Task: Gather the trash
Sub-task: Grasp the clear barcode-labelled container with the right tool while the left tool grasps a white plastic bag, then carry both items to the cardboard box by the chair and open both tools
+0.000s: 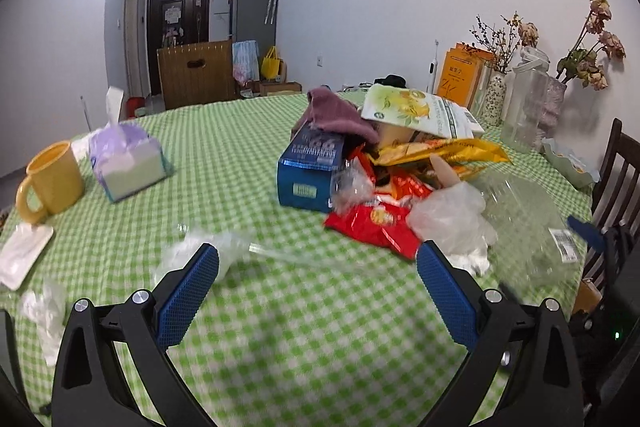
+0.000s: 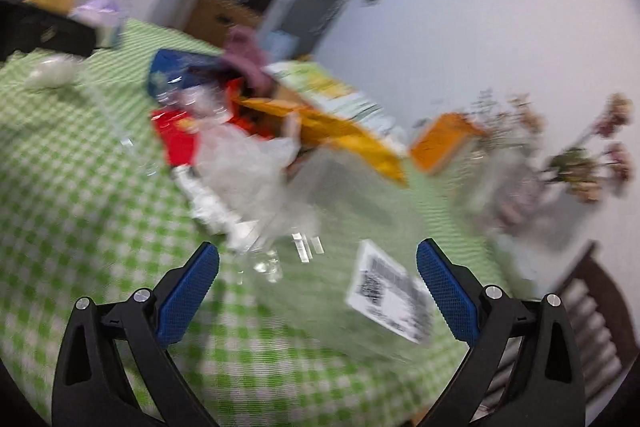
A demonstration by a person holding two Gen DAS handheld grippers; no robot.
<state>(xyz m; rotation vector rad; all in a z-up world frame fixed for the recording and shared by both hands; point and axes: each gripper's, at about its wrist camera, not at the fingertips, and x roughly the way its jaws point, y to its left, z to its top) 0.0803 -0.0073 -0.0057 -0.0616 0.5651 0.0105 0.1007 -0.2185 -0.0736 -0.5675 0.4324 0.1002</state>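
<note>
Left gripper [image 1: 318, 257]: it is hanging low over the green checked tablecloth [image 1: 248, 131] with its blue pads spread wide, gripping nothing.
Between its fingers: a crumpled clear plastic wrapper [image 1: 208, 251] is lying by the left finger, with a thin clear strip trailing off toward the pile.
Right gripper [image 2: 318, 257]: its jaws are also standing wide apart and empty; this view is smeared with blur.
In front of the right gripper: a clear plastic container [image 2: 340, 227] with a white barcode label [image 2: 390, 293] is sitting just ahead, the label lying close to the right finger.
Trash pile [image 1: 392, 183]: it is sitting mid-table, just beyond the left gripper's right finger.
In the pile: a blue box [image 1: 310, 167] is standing at the left edge with a purple cloth [image 1: 336, 115] draped over its top; a red snack bag [image 1: 374, 229] is lying at the near edge; a yellow wrapper [image 1: 444, 151] and a pale fruit-printed pouch [image 1: 420, 111] are resting on top; a crumpled clear bag [image 1: 448, 215] is lying beside the red one.
Left of the table: a yellow mug [image 1: 52, 181] is standing beside a tissue pack [image 1: 128, 159], well apart from the pile.
Far right edge: vases of dried flowers [image 1: 584, 67] are standing against the wall.
</note>
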